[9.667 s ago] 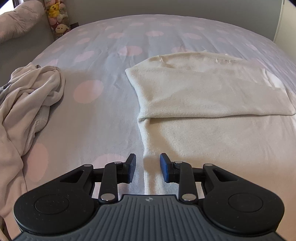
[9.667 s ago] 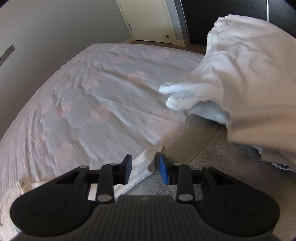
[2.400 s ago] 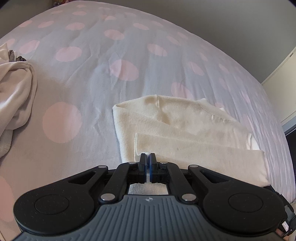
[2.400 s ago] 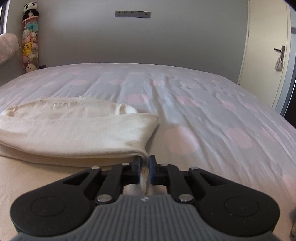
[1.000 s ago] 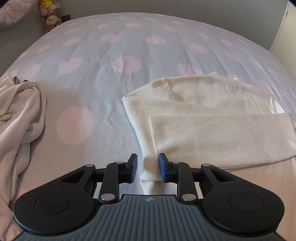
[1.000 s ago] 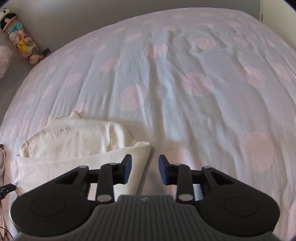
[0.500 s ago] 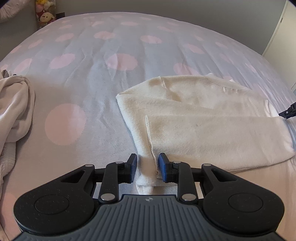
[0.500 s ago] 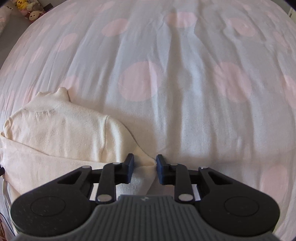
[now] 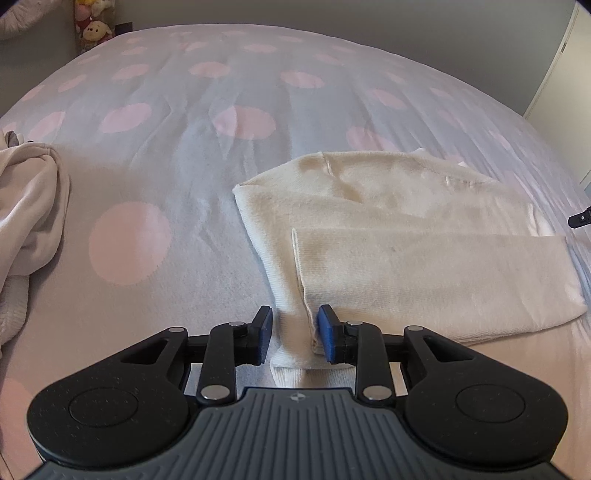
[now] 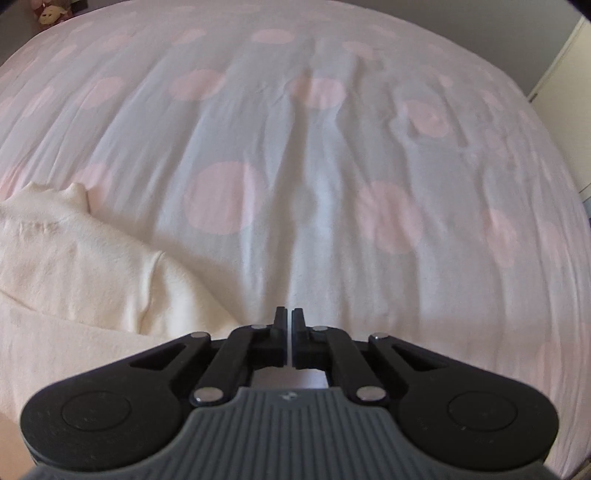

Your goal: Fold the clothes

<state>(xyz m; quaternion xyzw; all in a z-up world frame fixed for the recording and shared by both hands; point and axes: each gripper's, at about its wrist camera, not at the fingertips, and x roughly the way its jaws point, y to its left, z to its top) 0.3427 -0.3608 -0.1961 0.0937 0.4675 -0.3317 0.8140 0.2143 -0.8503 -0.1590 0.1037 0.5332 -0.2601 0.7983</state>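
Note:
A cream sweater (image 9: 406, 236) lies partly folded on the dotted bedsheet (image 9: 221, 147), with a sleeve laid across its body. My left gripper (image 9: 293, 326) is open, its blue pads standing on either side of the sweater's left folded edge near the hem. In the right wrist view the sweater (image 10: 85, 266) spreads to the left and runs under my right gripper (image 10: 289, 319). That gripper is shut on the sweater's right edge, with a thin strip of pale cloth showing between the fingers. A tip of the right gripper (image 9: 580, 220) shows at the sweater's far right side.
A crumpled beige garment (image 9: 26, 221) lies at the left side of the bed. Plush toys (image 9: 92, 27) stand against the wall past the bed's far left corner. A door frame (image 9: 569, 48) is at the right. Bare sheet (image 10: 332, 166) stretches beyond the sweater.
My right gripper has dropped onto the sweater's right corner and gone from open to shut on it. The left gripper has stayed open at the left fold, shifting only slightly.

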